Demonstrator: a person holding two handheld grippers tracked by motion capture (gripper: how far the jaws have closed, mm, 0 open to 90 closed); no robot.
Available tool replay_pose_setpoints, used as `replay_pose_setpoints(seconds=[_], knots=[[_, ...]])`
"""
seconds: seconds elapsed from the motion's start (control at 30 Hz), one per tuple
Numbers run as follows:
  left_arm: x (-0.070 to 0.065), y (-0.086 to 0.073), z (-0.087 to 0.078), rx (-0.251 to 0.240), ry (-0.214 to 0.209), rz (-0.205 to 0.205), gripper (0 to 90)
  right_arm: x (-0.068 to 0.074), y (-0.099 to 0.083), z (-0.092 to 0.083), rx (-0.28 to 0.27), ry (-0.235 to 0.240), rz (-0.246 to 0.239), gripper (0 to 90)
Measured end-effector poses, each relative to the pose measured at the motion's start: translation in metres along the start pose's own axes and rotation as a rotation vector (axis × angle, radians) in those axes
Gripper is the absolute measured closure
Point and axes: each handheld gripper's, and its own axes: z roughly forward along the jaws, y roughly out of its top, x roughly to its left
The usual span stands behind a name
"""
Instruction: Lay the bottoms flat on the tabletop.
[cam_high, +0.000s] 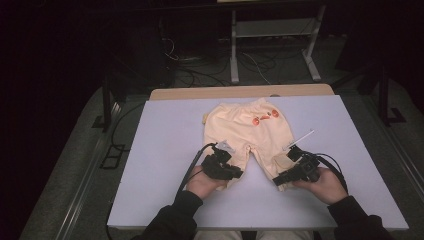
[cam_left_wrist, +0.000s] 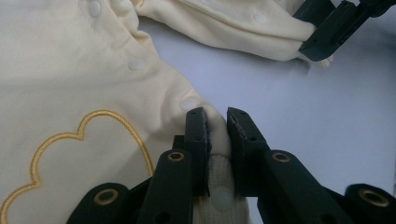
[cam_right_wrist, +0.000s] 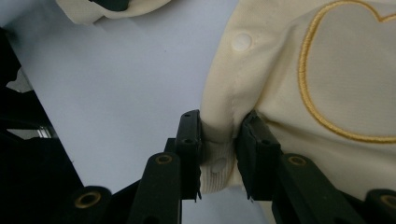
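Observation:
Pale yellow baby trousers (cam_high: 245, 125) lie flat on the white table (cam_high: 165, 130), waist away from me, with orange prints (cam_high: 265, 117) near the waistband. My left gripper (cam_high: 237, 175) is shut on the cuff of the left leg. In the left gripper view its jaws (cam_left_wrist: 218, 121) pinch the ribbed cuff (cam_left_wrist: 219, 168) beside a row of snap buttons and a gold embroidered outline (cam_left_wrist: 88, 135). My right gripper (cam_high: 278, 181) is shut on the right leg's cuff. Its own view shows the jaws (cam_right_wrist: 219, 123) clamping the cuff (cam_right_wrist: 215, 163) below a snap (cam_right_wrist: 241, 42).
The table's far edge is a wooden strip (cam_high: 240, 92). Behind it stands a metal frame (cam_high: 272, 45) with cables on the dark floor. Bare white tabletop lies to the left and right of the trousers and between the two legs.

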Motion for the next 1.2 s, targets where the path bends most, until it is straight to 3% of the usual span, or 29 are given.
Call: replay_pose_setpoints(seconds=[0.17,0.63,0.77,0.93,1.13,1.2], knots=[[-0.004,-0.004,-0.004,0.025,0.01,0.01,77.3,0.005,-0.002,0.0,0.022,0.016,-0.014,69.8],[-0.013,-0.014,-0.008,0.043,-0.022,-0.021,77.0,0.018,-0.013,0.0,0.076,0.023,-0.056,68.5],[-0.016,-0.017,-0.009,0.038,-0.043,-0.021,71.8,0.018,-0.018,-0.003,0.07,0.049,-0.058,61.4],[-0.013,-0.018,-0.015,-0.023,-0.076,-0.031,49.9,0.018,-0.021,-0.015,0.002,0.041,-0.086,46.5],[-0.008,-0.014,-0.027,-0.116,-0.081,-0.032,31.6,0.014,-0.019,-0.031,-0.14,0.002,-0.112,29.9],[-0.005,-0.013,-0.03,-0.15,-0.088,-0.035,23.7,0.015,-0.017,-0.034,-0.187,-0.018,-0.128,20.7]])
